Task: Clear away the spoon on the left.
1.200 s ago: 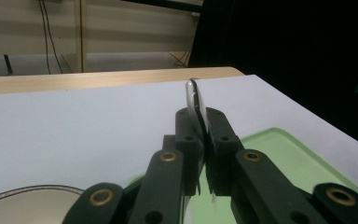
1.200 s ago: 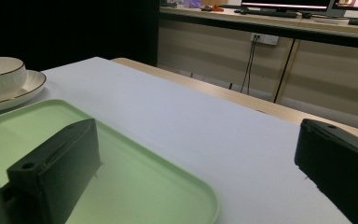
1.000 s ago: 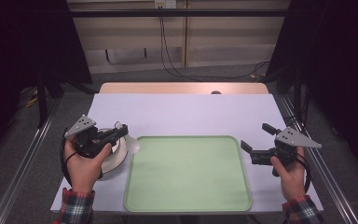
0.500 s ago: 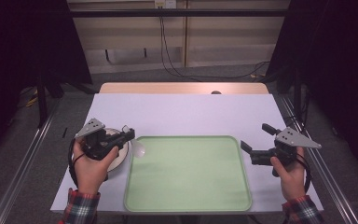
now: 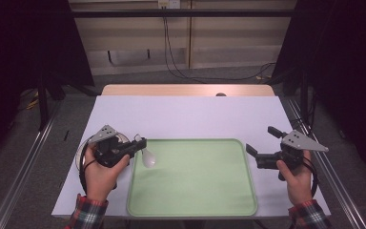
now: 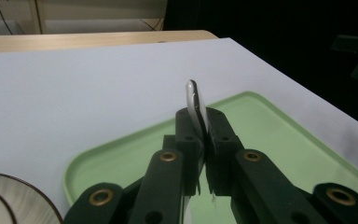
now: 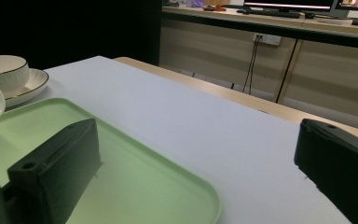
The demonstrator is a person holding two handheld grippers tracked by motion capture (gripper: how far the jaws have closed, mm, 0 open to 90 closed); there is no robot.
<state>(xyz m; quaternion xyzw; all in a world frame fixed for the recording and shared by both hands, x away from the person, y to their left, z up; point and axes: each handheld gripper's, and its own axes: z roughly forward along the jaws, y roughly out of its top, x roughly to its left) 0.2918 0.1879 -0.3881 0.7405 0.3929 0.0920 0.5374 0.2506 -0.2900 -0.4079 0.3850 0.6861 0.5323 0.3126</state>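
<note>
Spoon (image 5: 148, 158) is clamped in the left gripper (image 5: 140, 143), hanging over the tray's (image 5: 195, 210) left edge, clear of the bowl (image 7: 2, 70) beside the tray. Lift looks done; set-down on tray remains. Right gripper (image 5: 259, 148) idles off the tray's right edge, jaws apart, empty.

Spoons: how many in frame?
1. A white spoon is clamped in the left gripper over the green tray's left edge. The bowl could hide another.

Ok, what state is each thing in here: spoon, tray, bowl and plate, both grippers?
Spoon: held over the tray's left edge.
Tray: flat on the table, empty.
Bowl: upright on its plate.
Left gripper: shut on the spoon.
Right gripper: open, holding nothing.
</note>
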